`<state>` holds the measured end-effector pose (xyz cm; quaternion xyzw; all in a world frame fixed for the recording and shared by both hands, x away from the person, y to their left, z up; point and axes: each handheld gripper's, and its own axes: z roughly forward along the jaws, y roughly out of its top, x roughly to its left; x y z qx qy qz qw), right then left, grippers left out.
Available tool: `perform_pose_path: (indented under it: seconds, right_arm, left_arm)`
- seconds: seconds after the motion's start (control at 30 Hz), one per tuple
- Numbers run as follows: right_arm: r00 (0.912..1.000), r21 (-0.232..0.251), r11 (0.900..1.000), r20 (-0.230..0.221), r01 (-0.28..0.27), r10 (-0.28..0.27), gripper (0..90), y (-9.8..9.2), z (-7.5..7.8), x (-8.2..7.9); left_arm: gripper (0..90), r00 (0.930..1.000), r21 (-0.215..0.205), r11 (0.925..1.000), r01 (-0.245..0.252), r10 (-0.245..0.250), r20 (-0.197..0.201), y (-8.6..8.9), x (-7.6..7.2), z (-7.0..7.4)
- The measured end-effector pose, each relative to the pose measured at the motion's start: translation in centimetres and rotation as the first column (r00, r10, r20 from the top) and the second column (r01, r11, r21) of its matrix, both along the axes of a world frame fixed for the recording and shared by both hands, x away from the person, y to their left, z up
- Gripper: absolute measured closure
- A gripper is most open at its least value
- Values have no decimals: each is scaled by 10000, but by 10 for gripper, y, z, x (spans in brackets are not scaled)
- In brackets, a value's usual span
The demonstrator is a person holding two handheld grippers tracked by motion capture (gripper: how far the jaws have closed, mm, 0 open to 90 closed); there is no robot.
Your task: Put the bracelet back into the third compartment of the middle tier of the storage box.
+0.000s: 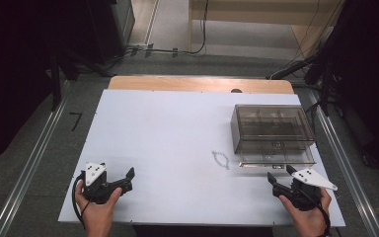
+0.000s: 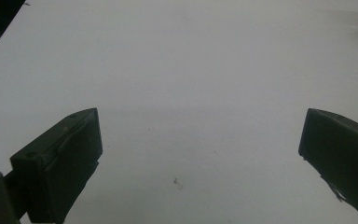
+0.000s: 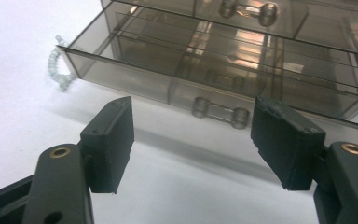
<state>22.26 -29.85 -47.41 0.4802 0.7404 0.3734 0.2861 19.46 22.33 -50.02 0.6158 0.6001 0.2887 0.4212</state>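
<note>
A smoky see-through drawer box [image 1: 271, 129] stands at the right of the white table [image 1: 168, 133]. Its bottom drawer [image 3: 135, 77] sticks out a little toward me, and its clear bar handle [image 3: 219, 113] lies just beyond my right gripper [image 3: 193, 130]. That right gripper [image 1: 280, 174] is open, with nothing between its jaws, a short way in front of the drawer. A string of pale beads [image 1: 220, 159] lies on the table left of the box, its end beside the drawer's corner [image 3: 58, 70]. My left gripper [image 1: 128, 180] rests open near the front left, over bare table [image 2: 200, 135].
The box's upper drawer has its own clear handle [image 3: 248, 11] and inner dividers. A wooden strip [image 1: 197, 84] edges the table's far side. Metal rails run along the floor [image 1: 34, 163] on both sides, and cables lie on the floor beyond the table.
</note>
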Motion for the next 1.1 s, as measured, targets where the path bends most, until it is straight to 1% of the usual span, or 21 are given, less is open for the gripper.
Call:
perform_pose_path:
  seconds: [0.07, 0.23, 0.47, 0.87, 1.1]
  right_arm:
    - [10000, -11, 10000, -25, -1, 1, 290, 3, 0, 0]
    - [9997, -144, 9996, -1, -234, 234, 290, 13, 1, -2]
    - [9991, -177, 9989, -55, -433, 432, 292, 26, 0, -3]
    - [9974, -352, 9968, 42, -718, 719, 305, 40, 0, -4]
    - [9971, -385, 9964, 65, -761, 764, 309, 44, 0, -5]
  left_arm:
    - [0, 10000, 9, 10000, -4, 4, -5, 0, 0, 0]
    - [0, 10000, 10, 10000, 24, -24, -67, 0, 0, 0]
    - [0, 10000, -21, 10000, 24, -25, -37, 0, 0, 0]
    - [0, 10000, -9, 10000, 33, -33, -55, 0, 0, 0]
    - [0, 10000, -14, 10000, 19, -20, -74, 0, 0, -1]
